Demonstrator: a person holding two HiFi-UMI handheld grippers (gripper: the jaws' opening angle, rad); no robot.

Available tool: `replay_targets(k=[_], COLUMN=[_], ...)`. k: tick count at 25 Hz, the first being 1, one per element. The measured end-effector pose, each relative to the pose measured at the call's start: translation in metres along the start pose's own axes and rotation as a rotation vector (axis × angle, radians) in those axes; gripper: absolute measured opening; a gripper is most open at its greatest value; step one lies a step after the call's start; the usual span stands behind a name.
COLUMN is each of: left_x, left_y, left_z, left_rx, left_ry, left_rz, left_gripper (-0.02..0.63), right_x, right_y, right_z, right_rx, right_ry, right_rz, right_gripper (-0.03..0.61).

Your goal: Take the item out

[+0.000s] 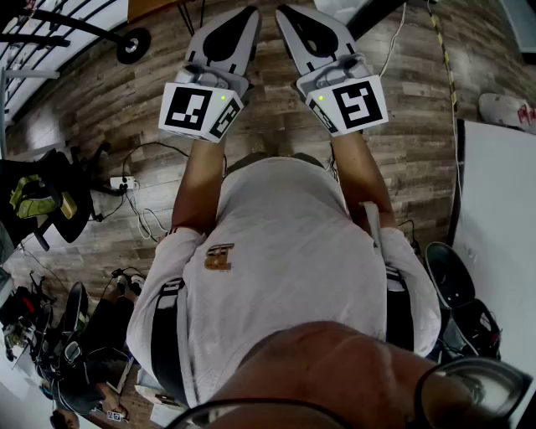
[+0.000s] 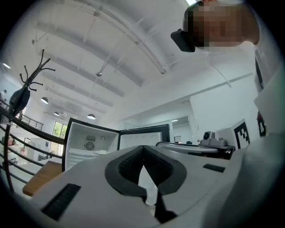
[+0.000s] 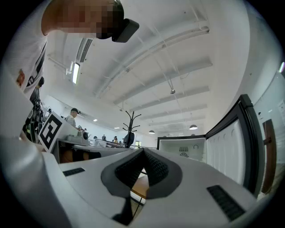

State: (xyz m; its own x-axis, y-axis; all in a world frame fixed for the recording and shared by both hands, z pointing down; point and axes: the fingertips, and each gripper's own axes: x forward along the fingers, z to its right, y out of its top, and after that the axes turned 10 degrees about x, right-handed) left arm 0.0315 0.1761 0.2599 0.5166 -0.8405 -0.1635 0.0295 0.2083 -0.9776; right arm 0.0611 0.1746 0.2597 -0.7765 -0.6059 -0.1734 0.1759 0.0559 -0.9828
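Note:
The item to be taken out cannot be made out in any view. A white fridge (image 2: 89,143) stands open some way ahead, its door (image 2: 143,137) swung to the right and its inside pale, with shelves. The right gripper view shows the same fridge (image 3: 182,148) and a door (image 3: 238,147) close by on the right. My left gripper (image 2: 143,148) is shut with its dark pads meeting at the tips and nothing between them. My right gripper (image 3: 143,152) is shut and empty too. In the head view the left gripper (image 1: 249,12) and the right gripper (image 1: 283,12) are held side by side in front of my chest, pointing forward.
A wood-plank floor (image 1: 100,92) lies below, with a power strip (image 1: 123,182) and cables at the left. A chair with a dark bag (image 1: 38,197) stands at the far left, a white table (image 1: 502,218) at the right. A coat stand (image 3: 130,127) and people at desks (image 3: 71,118) are farther off.

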Motion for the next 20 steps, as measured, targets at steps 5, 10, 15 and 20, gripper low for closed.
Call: replay_targets(k=[5,10,15,20], left_x=[0.002,0.004,0.008,0.009], left_y=[-0.003,-0.005,-0.007,-0.009], left_z=[-0.004,-0.013,-0.031,-0.055], left_rx=[-0.003,-0.013,-0.017,-0.013], left_ry=[-0.003,-0.009,-0.02,-0.03], left_rz=[0.001,0.003,0.008,0.018], left_gripper=[0.018,0.018,0.018,0.018], right_x=[0.004,0.011,0.026,0.049], right_y=[-0.003,-0.003,-0.006,-0.01], right_z=[0.002,0.002,0.004,0.004], right_rx=[-0.002,0.018,0.018,0.007], right_ry=[-0.004,-0.006,-0.024,-0.041], right_rz=[-0.003,0.0,-0.004,-0.009], right_gripper=[0.032,0.032,0.032,0.032])
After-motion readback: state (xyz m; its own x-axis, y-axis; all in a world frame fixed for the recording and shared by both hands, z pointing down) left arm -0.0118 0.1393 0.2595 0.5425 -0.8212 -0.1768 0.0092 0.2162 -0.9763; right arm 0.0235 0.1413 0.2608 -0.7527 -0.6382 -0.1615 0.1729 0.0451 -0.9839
